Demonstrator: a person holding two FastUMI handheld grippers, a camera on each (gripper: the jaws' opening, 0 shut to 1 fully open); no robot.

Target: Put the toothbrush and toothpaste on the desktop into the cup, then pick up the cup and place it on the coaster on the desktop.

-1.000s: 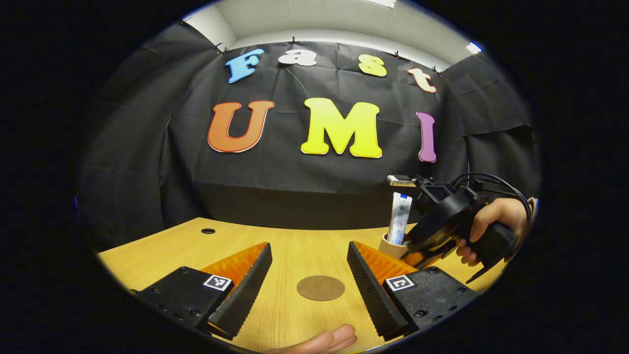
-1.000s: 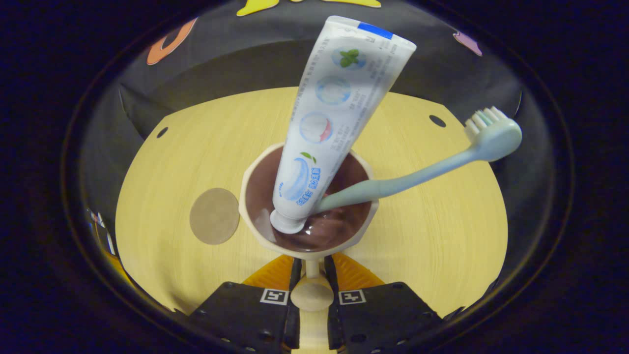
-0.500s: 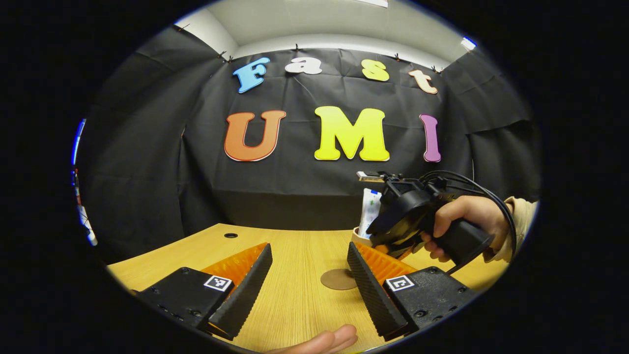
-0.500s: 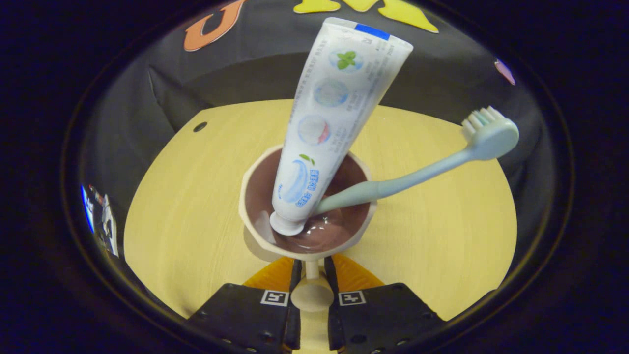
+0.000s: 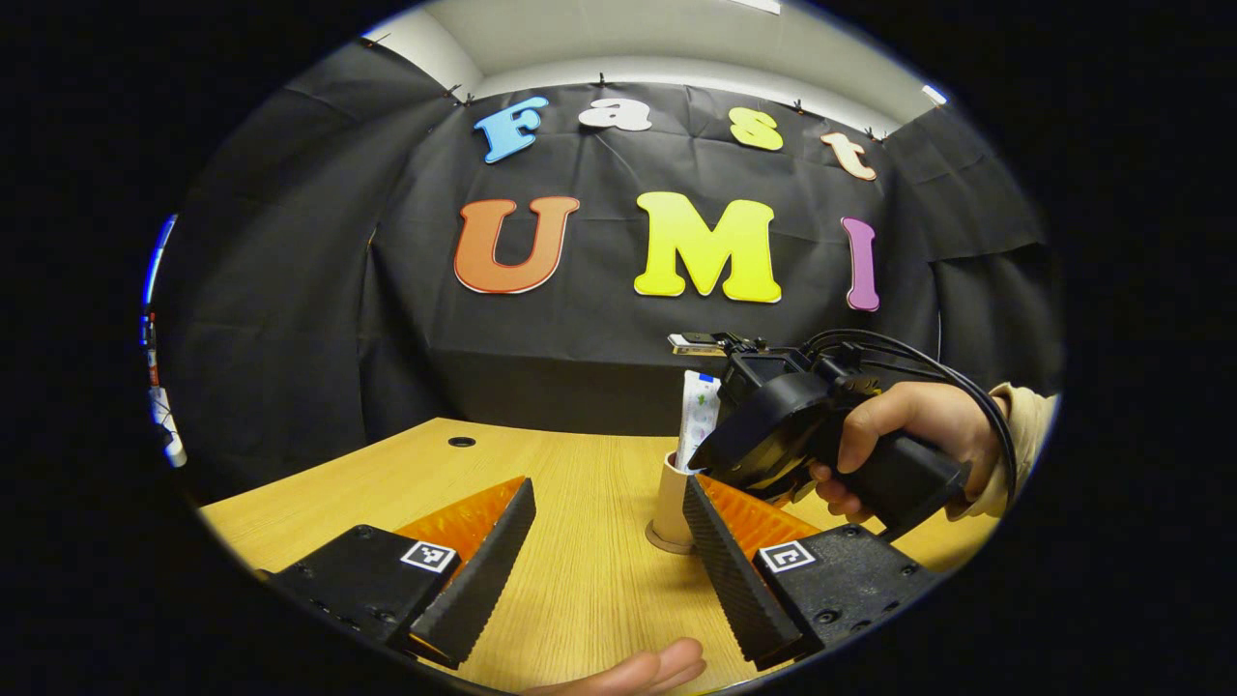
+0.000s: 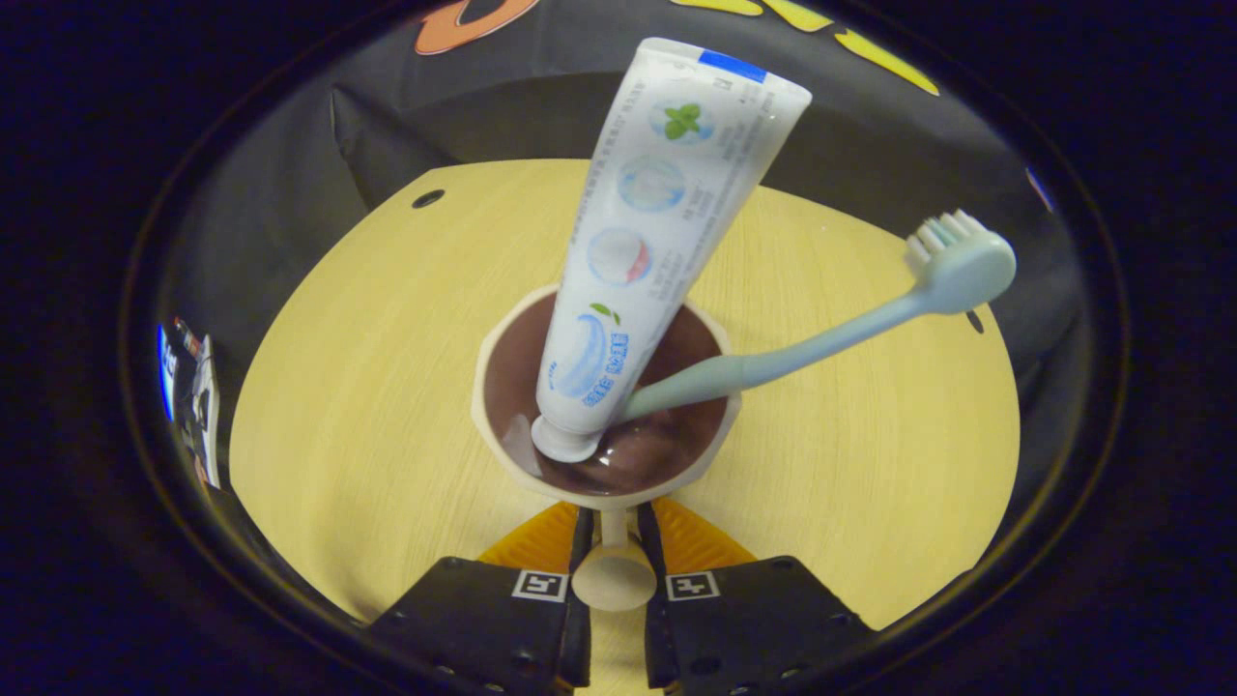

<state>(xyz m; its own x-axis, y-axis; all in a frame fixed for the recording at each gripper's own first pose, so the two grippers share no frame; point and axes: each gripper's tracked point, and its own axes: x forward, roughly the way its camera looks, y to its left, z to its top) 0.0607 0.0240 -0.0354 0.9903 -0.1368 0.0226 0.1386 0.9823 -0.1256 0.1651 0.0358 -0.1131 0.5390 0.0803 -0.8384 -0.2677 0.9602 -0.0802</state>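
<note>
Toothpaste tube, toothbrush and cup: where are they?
White toothpaste tube (image 6: 657,232): right gripper view, middle of its body.
Pale green toothbrush (image 6: 821,340): right gripper view, its handle.
Beige cup with brown inside (image 6: 498,454): right gripper view, its rim.

Black cloth wall (image 5: 580,329) hung behind and around the booth, creased, clipped along its top edge. Above it sat a pale ceiling (image 5: 676,39), lit. Light wood surface (image 5: 580,570) had round cable holes (image 5: 461,442) near its far edge, another hole (image 6: 426,199) seen in right gripper view.
</note>
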